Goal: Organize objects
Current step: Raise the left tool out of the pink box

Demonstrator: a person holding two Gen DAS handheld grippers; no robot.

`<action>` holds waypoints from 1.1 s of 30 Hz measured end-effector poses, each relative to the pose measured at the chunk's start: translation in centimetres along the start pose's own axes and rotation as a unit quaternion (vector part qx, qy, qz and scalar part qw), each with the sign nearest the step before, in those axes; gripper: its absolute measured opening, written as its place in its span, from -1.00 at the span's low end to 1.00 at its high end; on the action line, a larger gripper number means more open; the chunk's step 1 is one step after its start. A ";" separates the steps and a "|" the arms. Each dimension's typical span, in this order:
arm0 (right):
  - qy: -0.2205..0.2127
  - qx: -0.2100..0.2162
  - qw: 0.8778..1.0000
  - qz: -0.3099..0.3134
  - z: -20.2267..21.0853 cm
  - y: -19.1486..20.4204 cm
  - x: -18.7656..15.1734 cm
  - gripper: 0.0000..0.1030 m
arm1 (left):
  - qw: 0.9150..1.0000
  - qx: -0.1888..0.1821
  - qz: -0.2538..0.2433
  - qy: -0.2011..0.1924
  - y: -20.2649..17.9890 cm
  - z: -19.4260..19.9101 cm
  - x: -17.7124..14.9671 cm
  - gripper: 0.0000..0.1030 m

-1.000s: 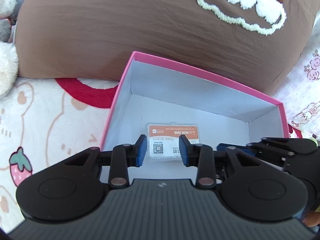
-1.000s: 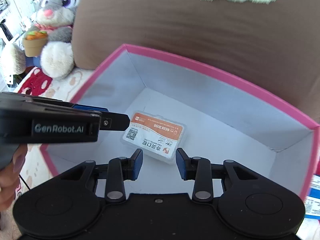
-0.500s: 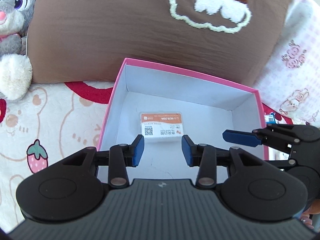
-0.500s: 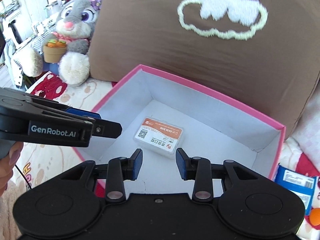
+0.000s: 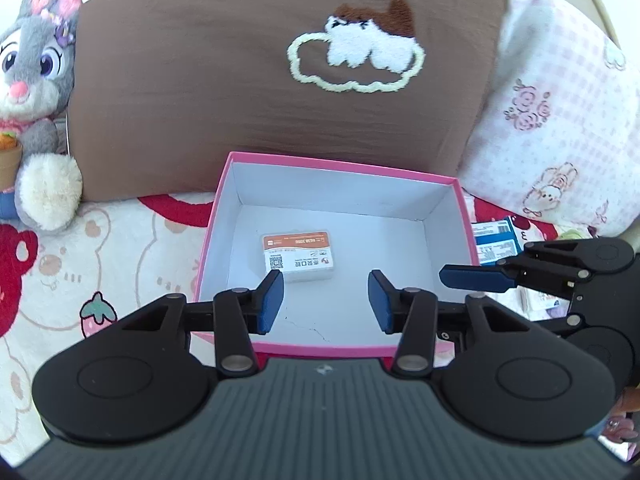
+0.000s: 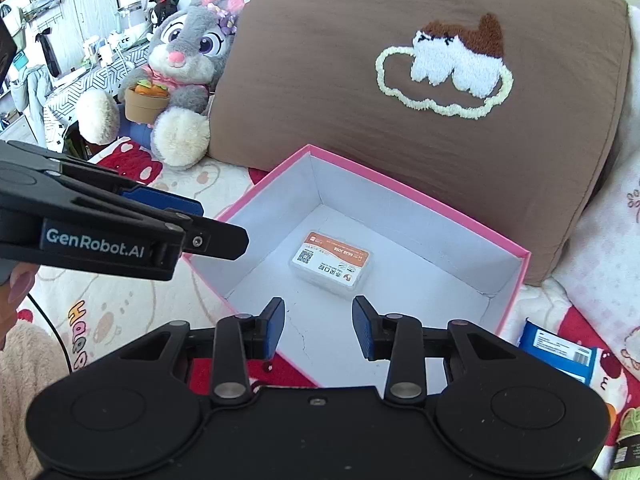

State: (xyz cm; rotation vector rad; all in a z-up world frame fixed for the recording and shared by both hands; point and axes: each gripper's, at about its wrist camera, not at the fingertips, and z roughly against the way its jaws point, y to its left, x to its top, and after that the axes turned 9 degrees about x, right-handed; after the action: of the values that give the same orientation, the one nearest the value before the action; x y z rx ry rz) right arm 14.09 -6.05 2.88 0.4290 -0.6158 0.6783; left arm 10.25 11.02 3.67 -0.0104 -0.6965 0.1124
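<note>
A pink box (image 5: pixel 340 163) with a white inside sits on the bed in front of a brown pillow; it also shows in the right wrist view (image 6: pixel 404 188). A small clear case with an orange and white label (image 5: pixel 298 255) lies flat on its floor, also seen in the right wrist view (image 6: pixel 331 263). My left gripper (image 5: pixel 326 300) is open and empty above the box's near edge. My right gripper (image 6: pixel 319 327) is open and empty over the box's near corner. The right gripper shows from the side in the left wrist view (image 5: pixel 476 278).
A brown pillow (image 5: pixel 280 60) stands behind the box. A grey plush rabbit (image 6: pixel 180 64) sits at the left. A blue packet (image 6: pixel 560 350) and green yarn (image 6: pixel 628 432) lie right of the box. A floral pillow (image 5: pixel 560 120) is at the right.
Both grippers have pulled back and up from the box, so the box and case look smaller and farther. The case stays on the box floor. Both jaws stay open.
</note>
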 end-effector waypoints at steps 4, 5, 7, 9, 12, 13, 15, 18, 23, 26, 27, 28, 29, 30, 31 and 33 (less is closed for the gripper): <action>0.000 -0.005 1.000 0.011 1.8 0.7 -0.4 -0.15 | 1.000 -0.006 -0.008 -0.002 -0.5 1.6 -0.4 -0.01; -0.001 -0.006 1.000 0.013 2.3 0.8 -0.6 -0.14 | 1.000 -0.006 -0.010 -0.001 -0.6 1.9 -0.5 0.01; -0.001 -0.007 1.000 0.014 3.2 1.0 -0.9 -0.12 | 1.000 -0.005 -0.016 0.000 -0.9 2.5 -0.9 0.02; -0.001 -0.008 1.000 0.014 4.0 1.1 -1.3 -0.11 | 1.000 -0.002 -0.025 0.002 -1.3 3.0 -1.3 0.05; -0.002 -0.011 1.000 0.016 5.2 1.3 -1.9 -0.09 | 0.999 -0.006 -0.032 0.005 -1.8 3.8 -1.9 0.08; -0.002 -0.012 1.000 0.018 5.7 1.4 -2.1 -0.08 | 0.999 -0.007 -0.035 0.005 -2.0 4.0 -2.0 0.09; -0.004 -0.012 1.000 0.019 6.5 1.5 -2.4 -0.07 | 0.999 -0.008 -0.040 0.004 -2.4 4.7 -2.2 0.11; -0.007 -0.010 1.000 0.015 7.7 1.6 -2.9 -0.04 | 0.999 -0.014 -0.047 0.002 -2.9 5.8 -2.7 0.13; -0.007 -0.013 1.000 0.019 9.3 2.1 -4.1 -0.02 | 0.998 -0.025 -0.061 0.001 -4.0 7.4 -3.3 0.15; -0.008 -0.013 1.000 0.021 10.3 2.4 -4.8 0.02 | 0.997 -0.028 -0.071 0.000 -4.6 8.4 -3.8 0.17; -0.009 -0.012 1.000 0.022 10.6 2.5 -5.0 0.03 | 0.997 -0.029 -0.075 0.000 -4.8 8.7 -4.0 0.18; -0.009 -0.011 1.000 0.022 11.0 2.6 -5.2 0.05 | 0.997 -0.029 -0.077 0.001 -5.0 8.9 -4.1 0.18; -0.009 -0.010 1.000 0.021 11.3 2.7 -5.5 0.06 | 0.996 -0.030 -0.080 0.002 -5.1 9.1 -4.3 0.18; -0.009 -0.009 1.000 0.021 11.6 2.8 -5.8 0.06 | 0.996 -0.030 -0.082 0.002 -5.3 9.3 -4.4 0.18; -0.008 -0.009 1.000 0.022 11.9 2.9 -6.0 0.07 | 0.996 -0.031 -0.084 0.003 -5.5 9.6 -4.5 0.18; -0.008 -0.011 1.000 0.025 12.5 3.1 -6.5 0.09 | 0.996 -0.035 -0.087 0.006 -5.8 10.0 -4.8 0.19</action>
State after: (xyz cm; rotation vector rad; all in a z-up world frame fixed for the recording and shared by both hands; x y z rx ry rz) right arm 3.15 -13.63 8.40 0.4009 -0.6495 0.7154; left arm 0.79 4.51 8.51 -0.0183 -0.6856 -0.0793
